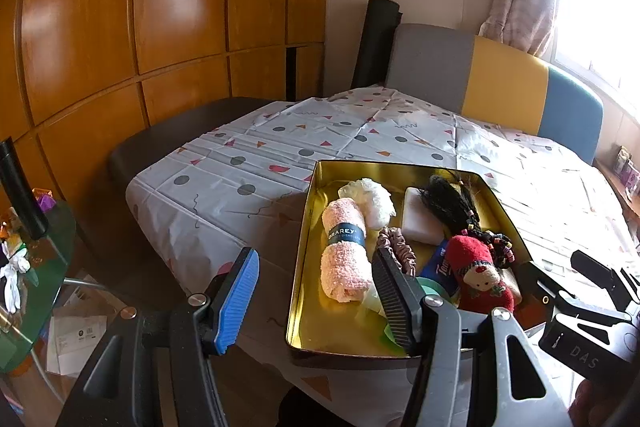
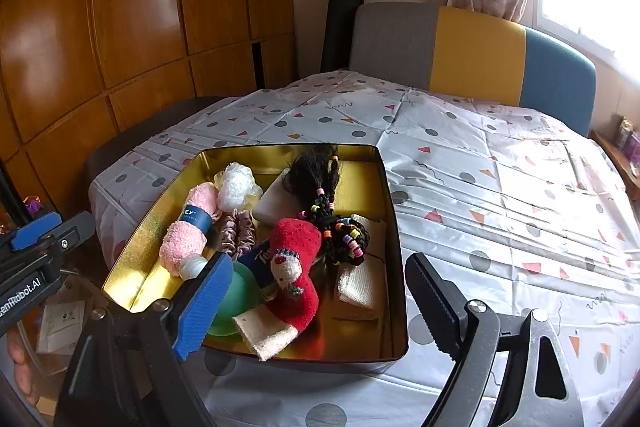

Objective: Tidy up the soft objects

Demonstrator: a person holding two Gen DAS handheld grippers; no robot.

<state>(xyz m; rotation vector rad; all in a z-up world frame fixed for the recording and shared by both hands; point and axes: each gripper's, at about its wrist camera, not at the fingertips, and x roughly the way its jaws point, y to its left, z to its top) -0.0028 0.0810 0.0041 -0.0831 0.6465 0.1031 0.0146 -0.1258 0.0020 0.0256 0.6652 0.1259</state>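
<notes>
Gold tin (image 2: pixel 384 211): seen at centre frame on the patterned tablecloth (image 2: pixel 500 187); every soft object is held inside it.
Soft objects: a red sock (image 2: pixel 298 267) lies in the middle, a pink rolled towel (image 2: pixel 188 231) along the left wall, braided hair (image 2: pixel 320 187) at the upper centre, a scrunchie (image 2: pixel 238 231) between them.
Left gripper (image 1: pixel 316 299): jaws are spread wide, nothing held, low at the tin's near left edge.
Right gripper (image 2: pixel 320 307): jaws are parted and empty, framing the sock.
Step judged: one item is to be picked out.
Advice: the sock's thick middle should be pinched, clear of the beaded braid.
Surroundings: a wooden wardrobe (image 2: pixel 120 7) fills the upper left.
</notes>
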